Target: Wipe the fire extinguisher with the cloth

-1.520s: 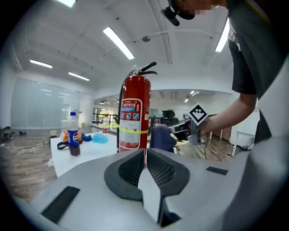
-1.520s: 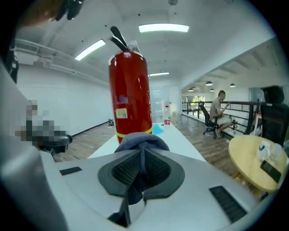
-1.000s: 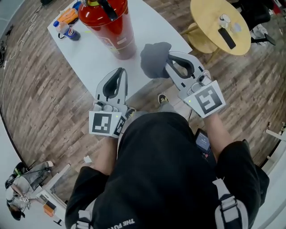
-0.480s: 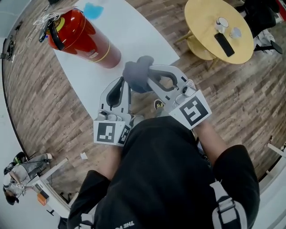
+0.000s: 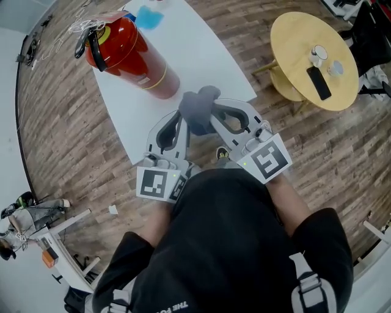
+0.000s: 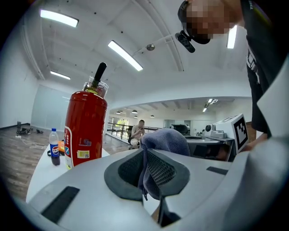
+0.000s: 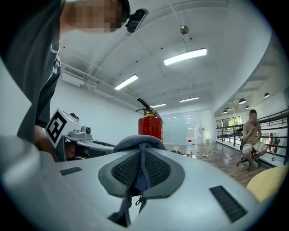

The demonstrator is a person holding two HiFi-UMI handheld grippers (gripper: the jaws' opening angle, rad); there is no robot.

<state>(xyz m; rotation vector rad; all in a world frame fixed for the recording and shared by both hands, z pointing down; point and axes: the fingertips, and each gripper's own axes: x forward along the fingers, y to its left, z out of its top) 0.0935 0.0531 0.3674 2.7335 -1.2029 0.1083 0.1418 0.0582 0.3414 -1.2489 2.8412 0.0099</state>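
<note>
A red fire extinguisher (image 5: 131, 58) stands upright on the white table (image 5: 201, 55), up and left of both grippers. The grey cloth (image 5: 197, 105) hangs bunched over the table's near edge, between the two grippers. My right gripper (image 5: 211, 113) is shut on it from the right. My left gripper (image 5: 183, 117) meets it from the left, jaws shut on a fold. In the left gripper view the cloth (image 6: 165, 137) sits pinched in the left gripper (image 6: 145, 164), the extinguisher (image 6: 85, 126) to the left. In the right gripper view the cloth (image 7: 135, 140) fills the right gripper (image 7: 141, 169), the extinguisher (image 7: 150, 128) behind.
A round yellow side table (image 5: 293, 36) with a phone (image 5: 319, 82) and a cup stands at the right. A blue item (image 5: 149, 16) lies at the white table's far end. A drink bottle (image 6: 54, 148) stands beside the extinguisher. The floor is wood.
My left gripper has moved right, up to the cloth, and now grips it. My right gripper has carried the cloth left, toward the left one.
</note>
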